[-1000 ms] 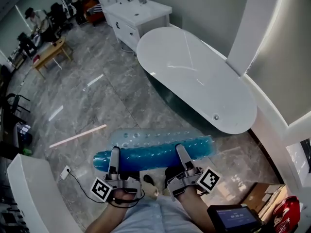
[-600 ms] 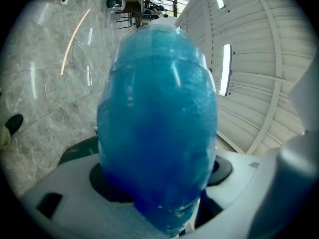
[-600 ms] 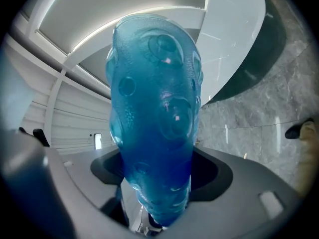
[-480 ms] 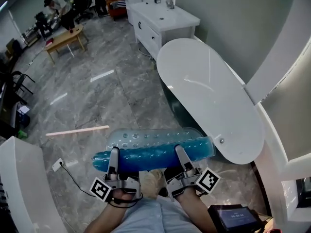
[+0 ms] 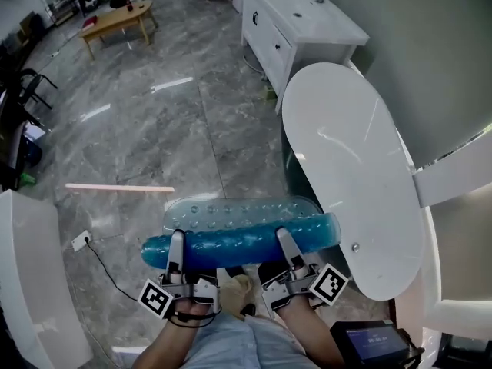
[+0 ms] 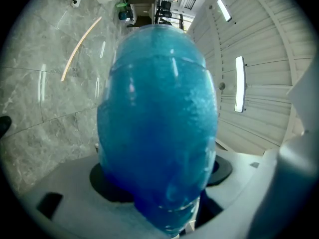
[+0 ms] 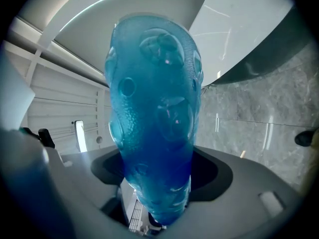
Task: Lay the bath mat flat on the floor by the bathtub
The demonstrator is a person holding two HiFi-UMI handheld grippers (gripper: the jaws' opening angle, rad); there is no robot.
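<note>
Inside both tongs [image 5: 177, 241] [image 5: 283, 238] sits the bath mat [image 5: 238, 241]

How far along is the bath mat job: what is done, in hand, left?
Done: the bath mat is off the floor, rolled, next to the bathtub. In hand: the left hand-held gripper and right hand-held gripper both clamp it. Left: unrolling it flat on the floor.

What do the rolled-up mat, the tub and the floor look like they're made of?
Bath mat: probably soft translucent blue plastic or rubber; light passes through it, and it is rolled and dotted with round, suction-cup-like bumps.
Bathtub: glossy white, likely acrylic or enamel; its smooth surface carries sharp light streaks.
Floor: polished grey marble-look tile or stone; it shows veining, joint lines and reflections.
</note>
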